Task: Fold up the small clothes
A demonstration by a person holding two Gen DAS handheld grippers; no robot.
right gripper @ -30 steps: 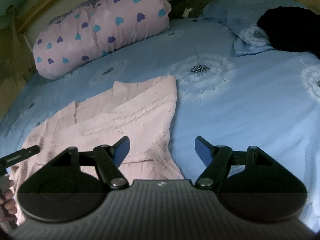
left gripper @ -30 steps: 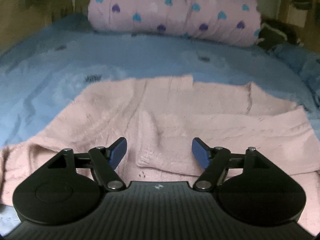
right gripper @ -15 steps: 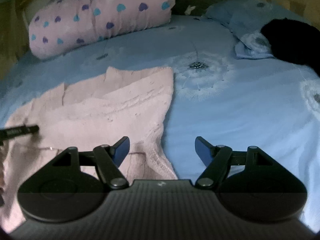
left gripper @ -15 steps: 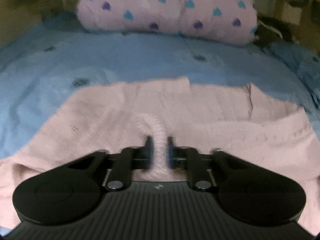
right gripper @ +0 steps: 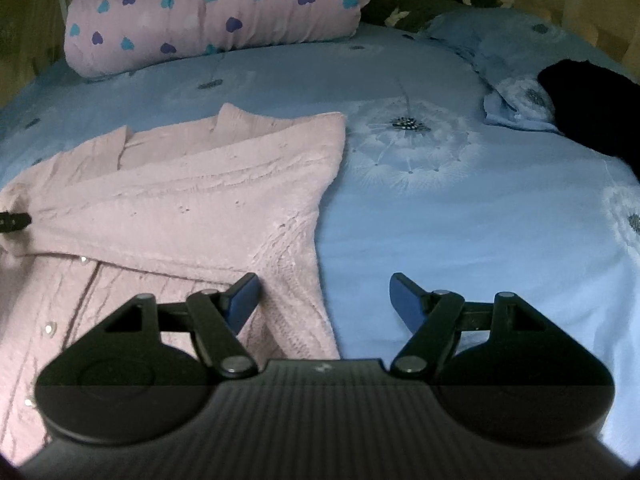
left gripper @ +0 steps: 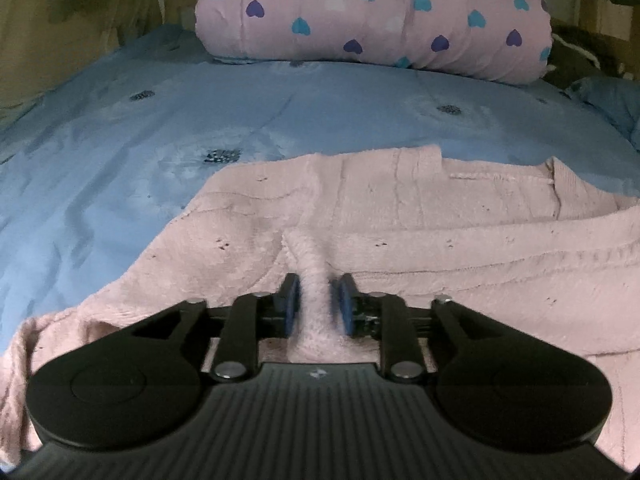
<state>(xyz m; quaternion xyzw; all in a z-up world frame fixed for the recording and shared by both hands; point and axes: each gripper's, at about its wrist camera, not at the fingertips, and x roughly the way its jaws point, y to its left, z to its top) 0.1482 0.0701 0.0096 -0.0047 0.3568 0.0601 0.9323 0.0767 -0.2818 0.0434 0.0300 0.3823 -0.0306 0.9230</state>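
Note:
A pink knitted cardigan (left gripper: 400, 216) lies spread on the blue bedsheet (left gripper: 120, 160). My left gripper (left gripper: 318, 304) sits low over its near part, and a pinched-up ridge of the knit stands between the blue pads. The jaws are opening, with the ridge still touching both pads. In the right wrist view the cardigan (right gripper: 192, 184) fills the left half, with small buttons near the front. My right gripper (right gripper: 324, 300) stands open over the garment's right edge, nothing between its fingers. The left gripper's tip (right gripper: 14, 221) shows at the far left.
A rolled pink quilt with heart prints (left gripper: 372, 16) lies along the head of the bed (right gripper: 216, 12). A black garment (right gripper: 592, 108) and a crumpled blue pillowcase (right gripper: 516, 104) sit at the right. Bare sheet (right gripper: 460, 220) stretches right of the cardigan.
The left jaws closed on the cardigan and pinched up a ridge, then widened slightly around it. The right gripper stayed open, rolled level and shifted a little nearer the cardigan's edge.

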